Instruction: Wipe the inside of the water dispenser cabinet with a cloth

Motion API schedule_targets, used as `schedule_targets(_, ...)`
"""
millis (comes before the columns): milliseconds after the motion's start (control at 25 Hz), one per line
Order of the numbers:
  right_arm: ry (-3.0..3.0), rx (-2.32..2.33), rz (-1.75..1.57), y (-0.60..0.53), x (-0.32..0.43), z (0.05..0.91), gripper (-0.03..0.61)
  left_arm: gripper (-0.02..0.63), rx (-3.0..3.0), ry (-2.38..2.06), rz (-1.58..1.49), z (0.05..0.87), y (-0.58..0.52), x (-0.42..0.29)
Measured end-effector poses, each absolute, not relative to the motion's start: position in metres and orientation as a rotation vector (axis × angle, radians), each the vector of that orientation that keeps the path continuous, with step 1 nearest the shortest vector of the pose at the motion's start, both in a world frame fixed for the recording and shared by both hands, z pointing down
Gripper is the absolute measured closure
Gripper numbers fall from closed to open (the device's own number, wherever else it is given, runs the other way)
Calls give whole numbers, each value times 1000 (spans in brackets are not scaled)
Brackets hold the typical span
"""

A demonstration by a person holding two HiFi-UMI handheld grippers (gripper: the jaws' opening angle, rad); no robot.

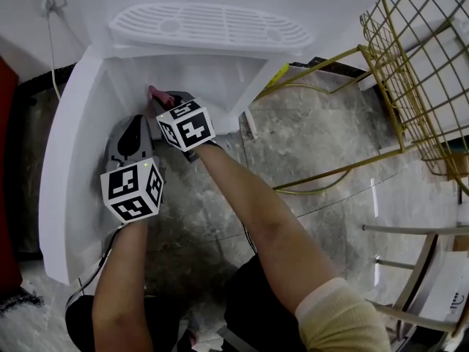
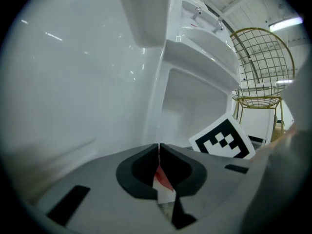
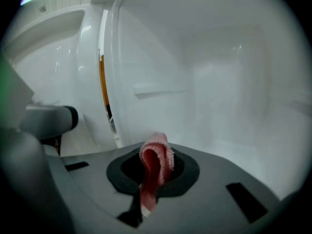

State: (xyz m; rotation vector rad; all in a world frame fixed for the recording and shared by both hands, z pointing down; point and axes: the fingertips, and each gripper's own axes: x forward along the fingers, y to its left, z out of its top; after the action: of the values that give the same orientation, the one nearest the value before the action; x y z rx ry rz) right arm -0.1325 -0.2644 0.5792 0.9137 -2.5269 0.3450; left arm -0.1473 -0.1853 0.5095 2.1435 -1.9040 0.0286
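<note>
A pink cloth (image 3: 157, 152) is pinched between the closed jaws of the right gripper (image 3: 155, 172), just inside the white water dispenser cabinet (image 1: 212, 75). The left gripper (image 2: 159, 155), jaws pressed together, hovers near the open cabinet door (image 1: 62, 167).

Left gripper (image 2: 159, 147) fingers together, seemingly empty, facing cabinet (image 2: 195, 106).

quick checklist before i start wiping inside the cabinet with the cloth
1. Cloth gripped: ok, the right gripper has its fingers shut on it.
2. Cabinet door open: ok.
3. Cabinet interior ahead of the cloth: ok.
4. Cloth touching a wall: cannot tell.
5. Left gripper empty: cannot tell. Its fingers are shut, with a red-and-white scrap showing in the gap.
</note>
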Motion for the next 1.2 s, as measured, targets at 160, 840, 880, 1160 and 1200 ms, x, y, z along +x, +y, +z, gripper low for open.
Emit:
schedule_targets(160,-2401,945,288,-268,-118,600,551,597,2135,-1898,25,511,-186,-146)
schedule_targets(840,-1935,1253,-96,-304,-24,614,551,597,2146,-1863,26,515,-191,-135)
schedule_targets(880,-1906,1273,-105,-306,-18,614,551,597,2151,-1860,27,515,-191,-133)
schedule_targets(1160,-1776,1321,-115,-305,5,614,551,597,2137,-1871,23,514,-193,-135)
schedule_targets(1200,-1766,1321,-108,-304,6,615,551,597,2137,-1871,25,515,-193,-135)
